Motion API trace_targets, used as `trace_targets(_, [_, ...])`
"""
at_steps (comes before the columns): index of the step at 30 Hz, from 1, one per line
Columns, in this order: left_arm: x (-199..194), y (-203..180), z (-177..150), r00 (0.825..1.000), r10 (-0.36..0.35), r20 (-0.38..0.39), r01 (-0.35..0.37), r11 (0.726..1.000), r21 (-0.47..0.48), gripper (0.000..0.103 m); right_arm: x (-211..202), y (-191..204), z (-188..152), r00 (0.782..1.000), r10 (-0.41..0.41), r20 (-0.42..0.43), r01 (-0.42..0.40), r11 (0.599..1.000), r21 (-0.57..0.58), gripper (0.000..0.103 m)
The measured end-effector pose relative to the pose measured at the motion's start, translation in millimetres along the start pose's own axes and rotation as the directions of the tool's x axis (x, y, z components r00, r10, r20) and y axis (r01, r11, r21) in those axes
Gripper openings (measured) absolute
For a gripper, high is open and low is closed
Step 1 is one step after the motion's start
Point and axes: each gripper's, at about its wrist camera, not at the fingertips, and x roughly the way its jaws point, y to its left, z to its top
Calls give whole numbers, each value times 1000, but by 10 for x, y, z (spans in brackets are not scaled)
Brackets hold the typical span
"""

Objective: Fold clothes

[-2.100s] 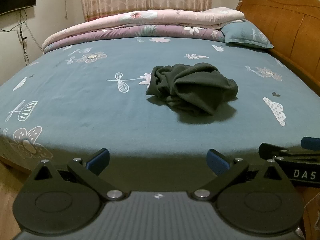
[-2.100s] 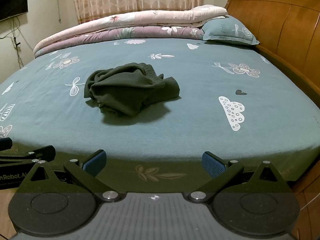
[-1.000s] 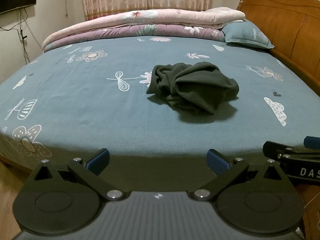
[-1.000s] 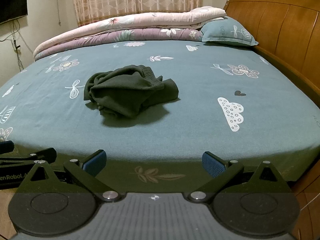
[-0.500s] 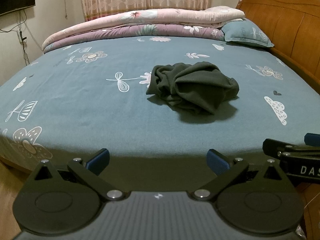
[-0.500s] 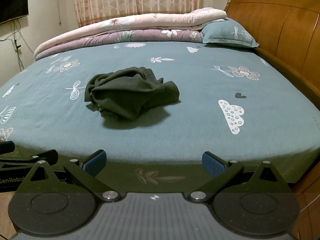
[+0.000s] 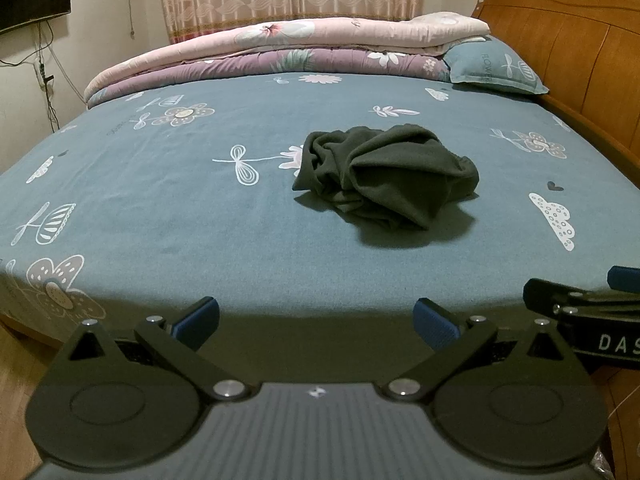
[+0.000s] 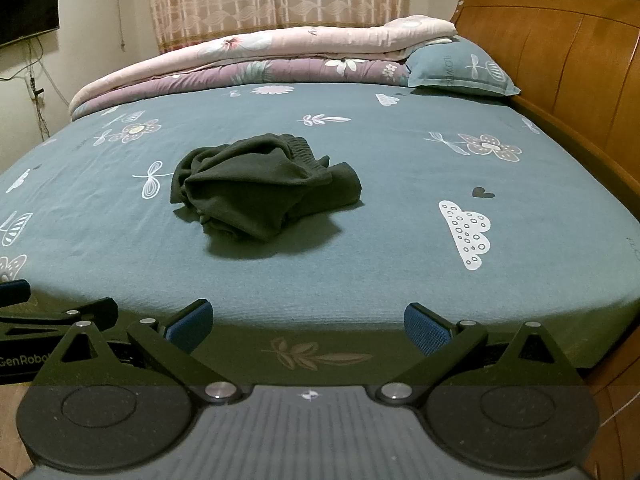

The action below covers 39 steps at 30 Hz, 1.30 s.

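Observation:
A crumpled dark green garment (image 7: 384, 176) (image 8: 260, 184) lies in a heap near the middle of the blue patterned bed sheet (image 7: 160, 208) (image 8: 400, 184). My left gripper (image 7: 316, 320) hovers open at the bed's near edge, short of the garment, nothing between its blue pads. My right gripper (image 8: 306, 326) is also open and empty at the same edge, to the right of the left one. Each gripper shows at the edge of the other's view.
Folded pink and purple quilts (image 7: 280, 48) (image 8: 256, 60) lie along the far side of the bed, with a blue pillow (image 7: 492, 68) (image 8: 456, 68) beside them. A wooden headboard (image 7: 580, 40) (image 8: 560, 48) runs along the right. Curtains and a wall-mounted screen (image 8: 28, 10) stand behind.
Both grippers have drifted only slightly at the bed's edge and stay open. The garment has not moved.

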Motion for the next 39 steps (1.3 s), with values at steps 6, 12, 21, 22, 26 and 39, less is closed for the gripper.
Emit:
trace_targets(6, [8, -5, -3, 1000, 5, 2, -5, 1000, 0, 102, 2, 0, -7, 1000, -2, 0, 2, 1000, 1, 103])
trace_targets(12, [17, -4, -2, 1000, 8, 3, -8, 1000, -4, 102, 8, -3, -14, 1000, -2, 0, 2, 1000, 1, 103])
trace_targets(21, [90, 16, 18, 1000, 8, 3, -8, 1000, -4, 102, 49, -18, -14, 1000, -5, -2, 5, 1000, 2, 103])
trace_targets(22, [109, 17, 25, 1000, 9, 2, -9, 1000, -5, 102, 64, -19, -12, 1000, -6, -2, 6, 1000, 2, 103])
trace_targets(26, [218, 23, 72, 1000, 10, -7, -10, 1000, -8, 102, 168, -38, 19, 1000, -11, -6, 11, 1000, 1, 103])
trace_targets(39, [974, 25, 552, 999, 36, -35, -36, 999, -10, 102, 965, -85, 478, 1000, -15, -20, 15, 1000, -18, 103])
